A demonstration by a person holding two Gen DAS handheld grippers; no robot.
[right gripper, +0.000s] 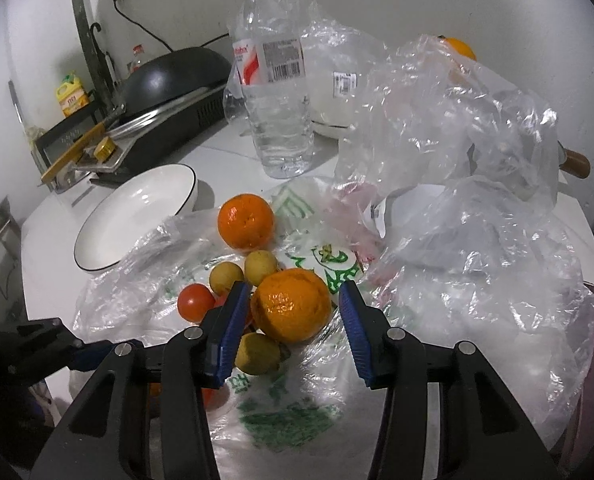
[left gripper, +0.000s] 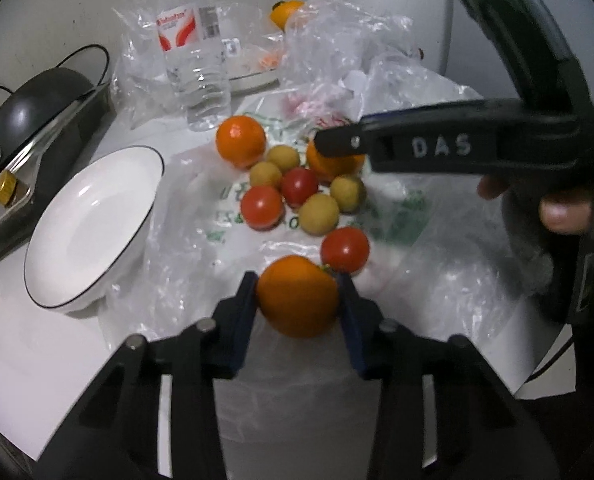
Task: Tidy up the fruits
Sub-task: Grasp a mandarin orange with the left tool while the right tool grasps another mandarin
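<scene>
Orange, glossy, round fruit (left gripper: 297, 296) | left claw (left gripper: 297, 300) clamps it | right claw (right gripper: 293, 312) straddles another orange (right gripper: 291, 304), unpinched

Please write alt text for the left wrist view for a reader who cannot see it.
The left gripper clamps a round orange citrus fruit over printed plastic bags. Beyond lie small red tomatoes, tan round fruits and another orange, with an empty white black-rimmed bowl to the left.

dim cool indoor light, glare on plastic, fisheye-bent dark corners, soft blur
</scene>
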